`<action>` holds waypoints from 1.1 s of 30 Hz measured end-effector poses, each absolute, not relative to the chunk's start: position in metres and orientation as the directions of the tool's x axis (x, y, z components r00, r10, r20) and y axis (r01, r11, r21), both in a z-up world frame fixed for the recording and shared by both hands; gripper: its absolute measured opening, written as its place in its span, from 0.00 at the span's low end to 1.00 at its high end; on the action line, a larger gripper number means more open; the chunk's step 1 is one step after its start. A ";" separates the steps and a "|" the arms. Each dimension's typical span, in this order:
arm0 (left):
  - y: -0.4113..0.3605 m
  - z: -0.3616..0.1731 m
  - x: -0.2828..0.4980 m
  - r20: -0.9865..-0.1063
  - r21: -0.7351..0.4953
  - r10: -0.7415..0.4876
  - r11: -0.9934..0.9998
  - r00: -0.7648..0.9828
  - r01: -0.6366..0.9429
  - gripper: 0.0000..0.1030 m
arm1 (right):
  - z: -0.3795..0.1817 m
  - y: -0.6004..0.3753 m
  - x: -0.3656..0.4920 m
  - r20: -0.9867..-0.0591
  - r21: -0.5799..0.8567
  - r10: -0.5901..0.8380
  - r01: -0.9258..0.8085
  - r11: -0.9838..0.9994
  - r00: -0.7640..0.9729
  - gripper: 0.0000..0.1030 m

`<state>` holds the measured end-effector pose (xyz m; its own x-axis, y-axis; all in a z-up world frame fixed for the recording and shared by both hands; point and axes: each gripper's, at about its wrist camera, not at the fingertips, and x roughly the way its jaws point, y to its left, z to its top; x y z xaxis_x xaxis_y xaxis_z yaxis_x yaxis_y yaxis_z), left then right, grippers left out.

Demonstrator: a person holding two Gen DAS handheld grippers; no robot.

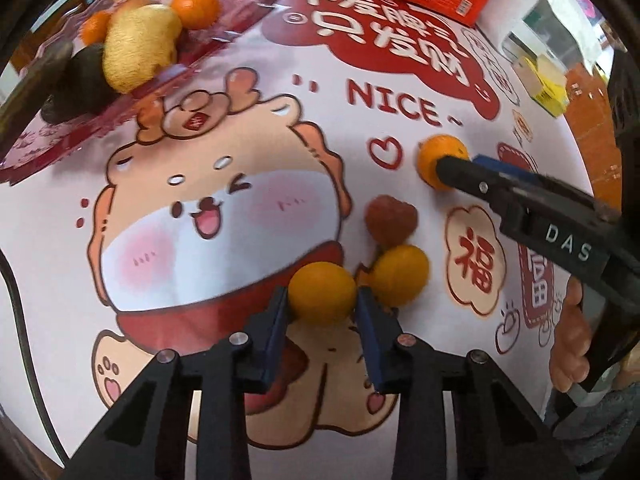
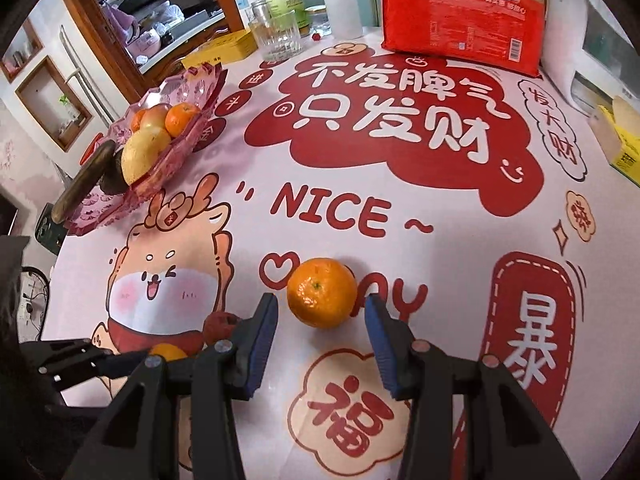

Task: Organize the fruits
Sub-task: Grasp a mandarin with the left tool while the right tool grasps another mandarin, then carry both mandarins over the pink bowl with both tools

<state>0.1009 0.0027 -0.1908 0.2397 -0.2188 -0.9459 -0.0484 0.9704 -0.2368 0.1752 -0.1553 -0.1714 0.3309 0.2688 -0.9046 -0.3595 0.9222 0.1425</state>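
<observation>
My left gripper [image 1: 322, 300] is shut on a yellow-orange mandarin [image 1: 322, 294] low over the table. A second yellow mandarin [image 1: 400, 274] and a small dark red fruit [image 1: 390, 218] lie just to its right. My right gripper [image 2: 322, 320] is open around an orange mandarin [image 2: 322, 292] on the tablecloth, its pads [image 2: 264, 336] a little apart from the fruit. That mandarin also shows in the left wrist view [image 1: 436, 156] beside the right gripper's fingers [image 1: 460, 172]. A pink fruit tray [image 2: 200, 92] at far left holds a pear [image 2: 142, 156], mandarins and a dark fruit.
A red package [image 2: 460, 12], bottles and a glass [image 2: 280, 32] stand at the table's far edge. A yellow box [image 2: 624, 144] sits at the right edge. A dark wooden handle [image 2: 84, 180] lies by the tray. The tablecloth is printed with a cartoon and red lettering.
</observation>
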 end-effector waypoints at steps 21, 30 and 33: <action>0.023 -0.187 0.115 -0.942 -0.225 -0.197 0.972 0.272 -0.074 0.31 | -0.181 -0.154 0.176 -0.912 0.142 0.253 -0.329 0.934 0.323 0.39; 0.014 -0.175 0.111 -0.941 -0.205 -0.197 0.979 0.274 -0.003 0.31 | -0.170 -0.177 0.157 -0.900 0.200 0.280 -0.254 0.946 0.334 0.39; 0.015 -0.168 0.106 -0.940 -0.196 -0.194 0.980 0.279 0.021 0.31 | -0.166 -0.182 0.149 -0.896 0.226 0.292 -0.224 0.948 0.335 0.39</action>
